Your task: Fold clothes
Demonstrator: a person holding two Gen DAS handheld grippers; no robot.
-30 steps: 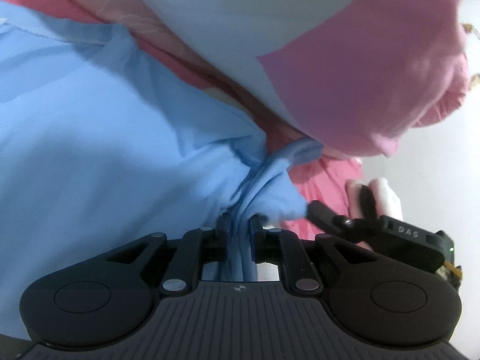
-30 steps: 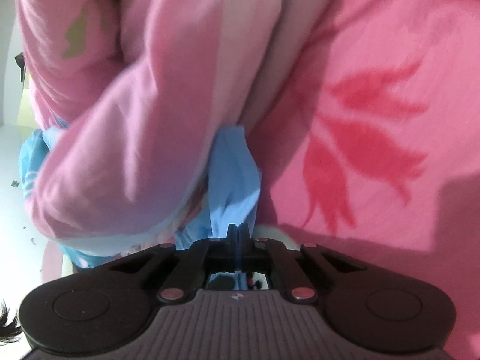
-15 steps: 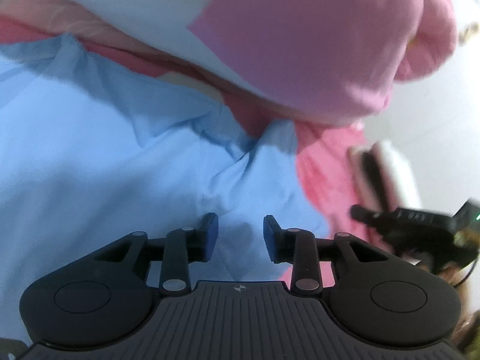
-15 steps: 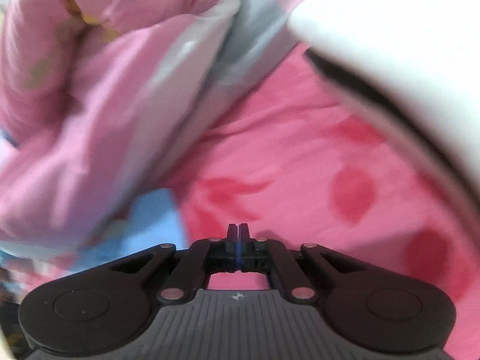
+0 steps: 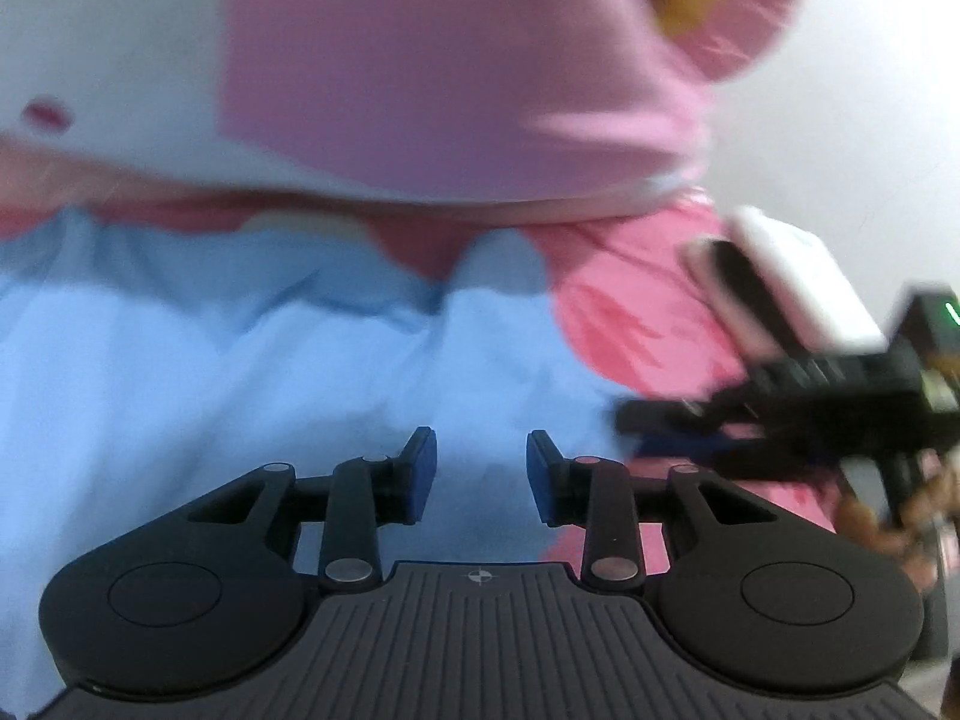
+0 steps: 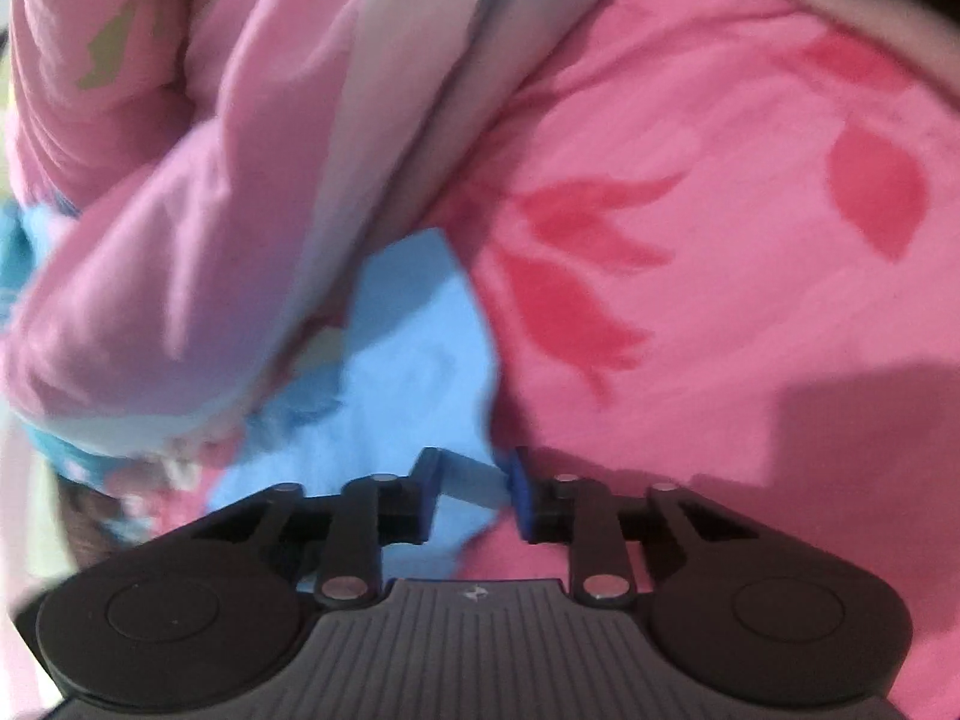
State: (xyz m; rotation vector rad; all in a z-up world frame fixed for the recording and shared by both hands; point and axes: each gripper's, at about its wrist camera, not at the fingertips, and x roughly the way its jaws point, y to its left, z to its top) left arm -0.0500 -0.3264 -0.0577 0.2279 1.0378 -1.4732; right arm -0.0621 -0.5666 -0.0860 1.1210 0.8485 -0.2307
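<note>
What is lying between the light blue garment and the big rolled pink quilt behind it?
In the left wrist view, a strip of pink flowered bedsheet shows between the light blue garment and the rolled pink quilt.

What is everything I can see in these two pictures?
Blue garment: one, light blue, lying rumpled on the sheet just ahead of both grippers.
Bed sheet: one, pink with red leaf print, under the garment.
Quilt: one, bunched, pink and white, behind the garment.
White object with a dark band: one, at the right edge of the left view; too blurred to name.
Left gripper: one, black with blue pads, open above the garment, holding nothing.
Right gripper: one, black with blue pads, jaws opening, a fold of the garment between them.
</note>
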